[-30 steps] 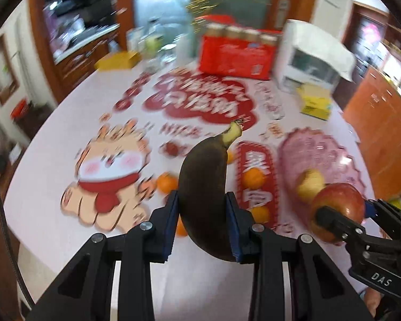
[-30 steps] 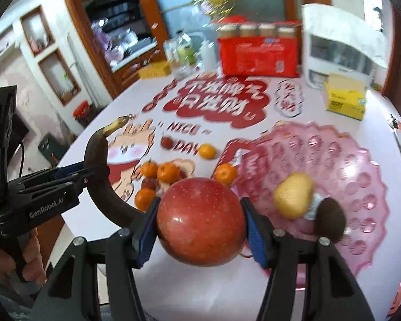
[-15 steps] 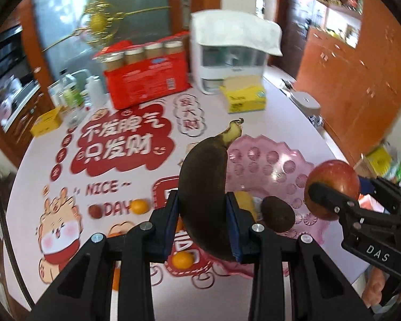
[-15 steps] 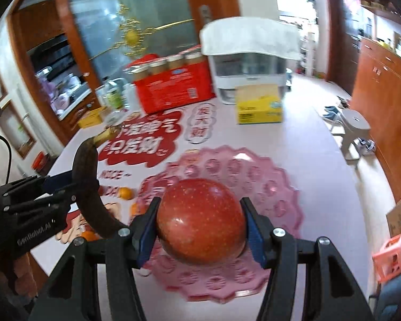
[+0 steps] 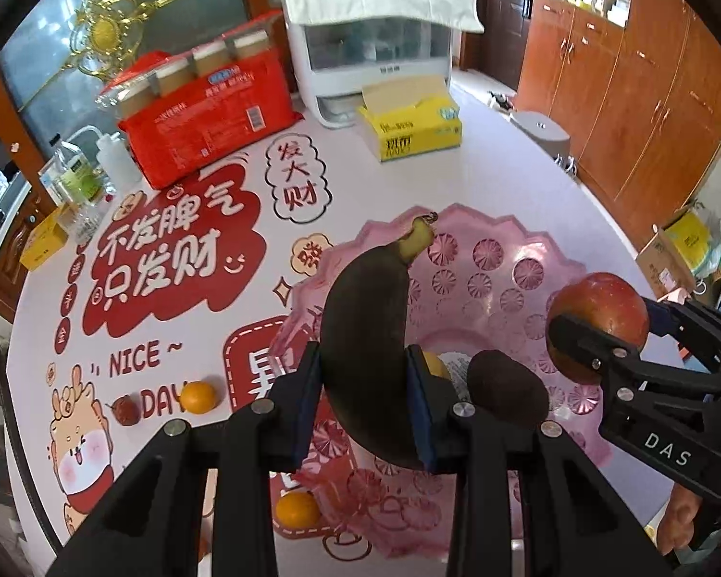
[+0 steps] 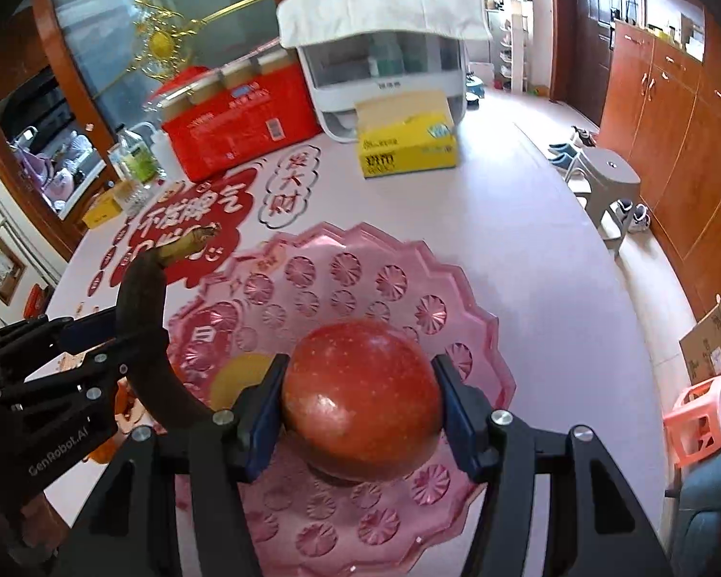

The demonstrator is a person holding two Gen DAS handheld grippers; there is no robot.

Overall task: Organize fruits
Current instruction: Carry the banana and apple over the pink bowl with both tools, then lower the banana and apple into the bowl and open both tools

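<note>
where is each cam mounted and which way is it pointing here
Left wrist: sits on the left gripper, looking along its fingers, which clamp a blackened banana, down at the pink plate; the right gripper shows at right.
Right wrist: sits on the right gripper, looking past its red apple onto the pink plate; the left gripper shows at left.
Shared: banana, apple, plate, yellow tissue box, red pack.

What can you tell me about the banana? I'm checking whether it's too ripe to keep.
The banana is almost wholly dark brown-black, with only its stem end yellow-green. It is curved, stands roughly upright with the stem on top, and is clamped at its lower half by the left gripper. It hangs above the pink plate, touching no other fruit.
</note>
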